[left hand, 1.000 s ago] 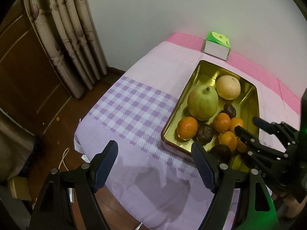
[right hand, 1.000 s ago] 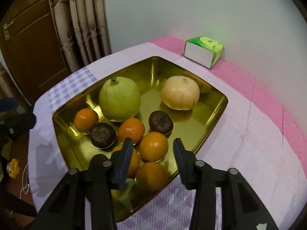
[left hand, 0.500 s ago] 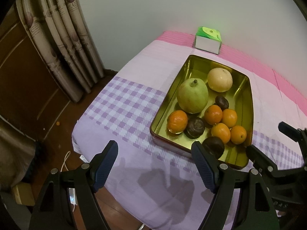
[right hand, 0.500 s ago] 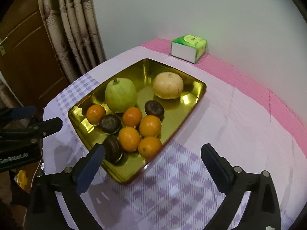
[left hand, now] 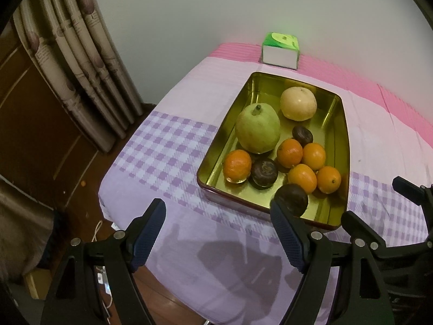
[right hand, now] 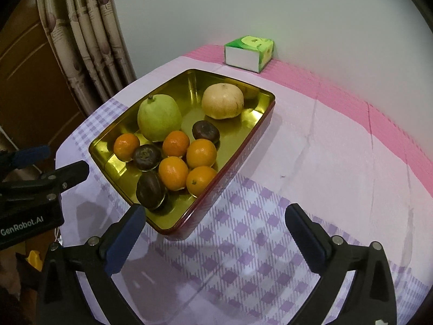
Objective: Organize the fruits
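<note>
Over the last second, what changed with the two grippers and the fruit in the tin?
The right gripper pulled back out of the gold tin and its fingers spread wide, letting go of nothing; it now hangs over the checked cloth. The left gripper stayed open, near the table's edge. The oranges, dark fruits, guava and pale fruit kept their places.

Plain pale wall [left hand: 216, 13], patterned curtain [left hand: 73, 54], possibly a brown wooden door [left hand: 29, 108], dim wooden floor [left hand: 167, 295].

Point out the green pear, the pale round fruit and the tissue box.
Green pear [right hand: 159, 117]: right wrist view, middle of its skin.
Pale round fruit [right hand: 222, 104]: right wrist view, middle of its side.
Tissue box [right hand: 243, 58]: right wrist view, its white front face.
</note>
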